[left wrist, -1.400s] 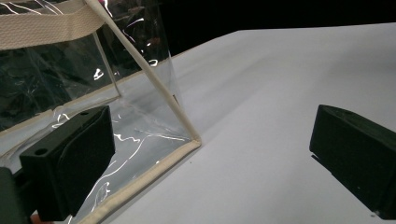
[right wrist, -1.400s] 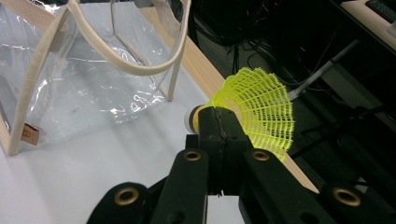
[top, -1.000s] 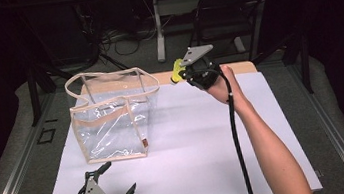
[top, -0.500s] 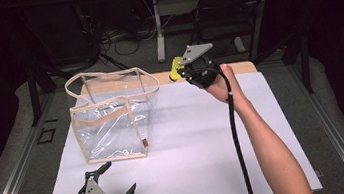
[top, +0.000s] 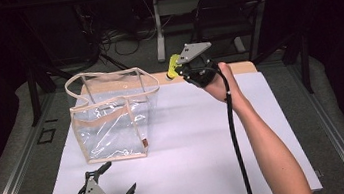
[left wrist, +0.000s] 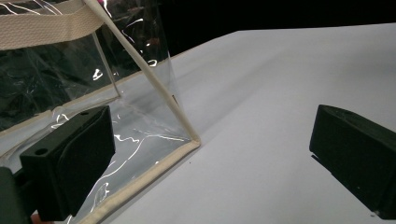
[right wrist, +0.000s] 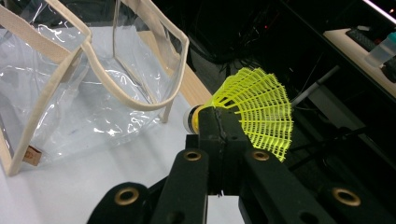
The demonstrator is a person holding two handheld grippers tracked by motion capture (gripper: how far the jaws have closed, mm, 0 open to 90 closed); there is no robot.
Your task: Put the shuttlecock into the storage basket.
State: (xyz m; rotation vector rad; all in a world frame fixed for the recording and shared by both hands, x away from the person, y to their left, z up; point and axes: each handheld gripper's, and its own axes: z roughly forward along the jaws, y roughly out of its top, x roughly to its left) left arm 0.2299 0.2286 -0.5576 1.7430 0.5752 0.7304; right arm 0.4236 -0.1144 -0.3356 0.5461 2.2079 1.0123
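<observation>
A clear plastic tote bag (top: 112,116) with beige trim and handles stands upright on the left of the white table (top: 191,140). My right gripper (top: 181,70) hovers at the far edge, right of the bag, shut on a yellow mesh shuttlecock (top: 173,65). In the right gripper view the shuttlecock (right wrist: 254,109) sticks out past the closed jaws, with the bag (right wrist: 79,93) down to the left. My left gripper (top: 113,181) rests open near the front edge, just in front of the bag; its fingers (left wrist: 70,161) frame the bag's bottom corner (left wrist: 194,140).
A chair (top: 229,13) and a desk leg (top: 158,33) stand beyond the far edge, among cables on the dark floor. The person's right forearm (top: 261,140) stretches across the right half of the table.
My right gripper has drifted slightly lower and to the right with the shuttlecock. The left gripper and the bag have not moved.
</observation>
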